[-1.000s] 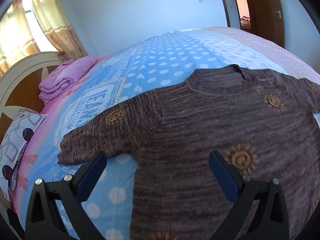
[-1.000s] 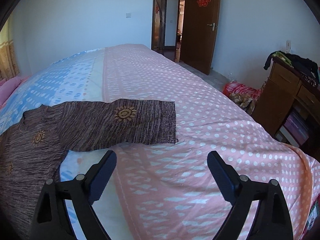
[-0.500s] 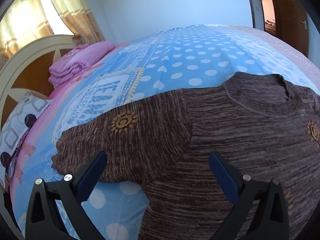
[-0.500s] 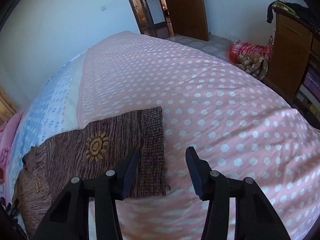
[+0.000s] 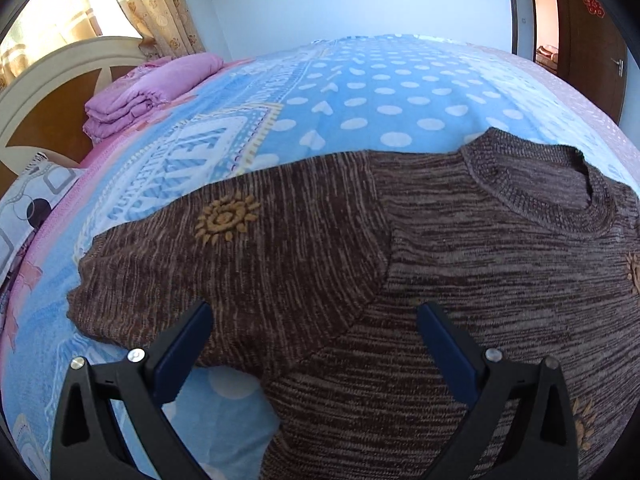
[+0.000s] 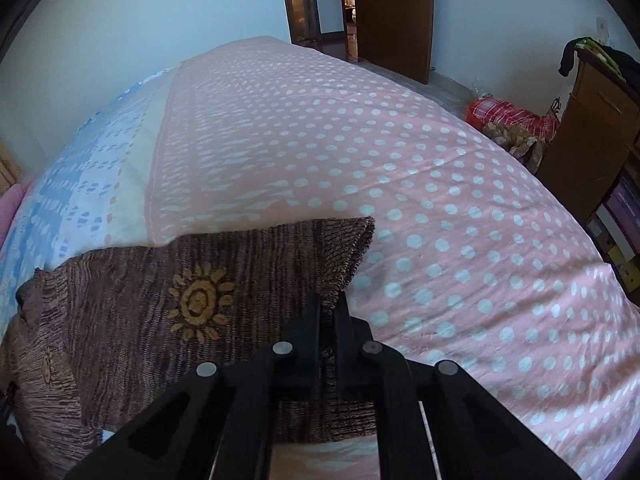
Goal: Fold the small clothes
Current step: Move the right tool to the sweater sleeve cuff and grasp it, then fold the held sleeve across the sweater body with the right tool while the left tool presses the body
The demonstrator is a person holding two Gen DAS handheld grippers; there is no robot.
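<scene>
A small brown knit sweater [image 5: 480, 264] with yellow sun motifs lies flat on the bed. In the left wrist view its left sleeve [image 5: 224, 248] stretches out to the left. My left gripper [image 5: 314, 336] is open, its blue pads straddling the sleeve's armpit area just above the cloth. In the right wrist view my right gripper [image 6: 330, 304] is shut on the cuff edge of the right sleeve [image 6: 200, 300], which is pulled up slightly at the cuff [image 6: 344, 252].
The bedspread is blue dotted [image 5: 360, 96] on the left and pink dotted [image 6: 400, 160] on the right. A folded pink blanket [image 5: 148, 92] and headboard [image 5: 48, 80] are far left. A wooden cabinet [image 6: 592, 132], floor clutter and door [image 6: 392, 12] stand right.
My right gripper moved onto the right sleeve's cuff and closed on it. My left gripper shifted left toward the left sleeve and stayed open.
</scene>
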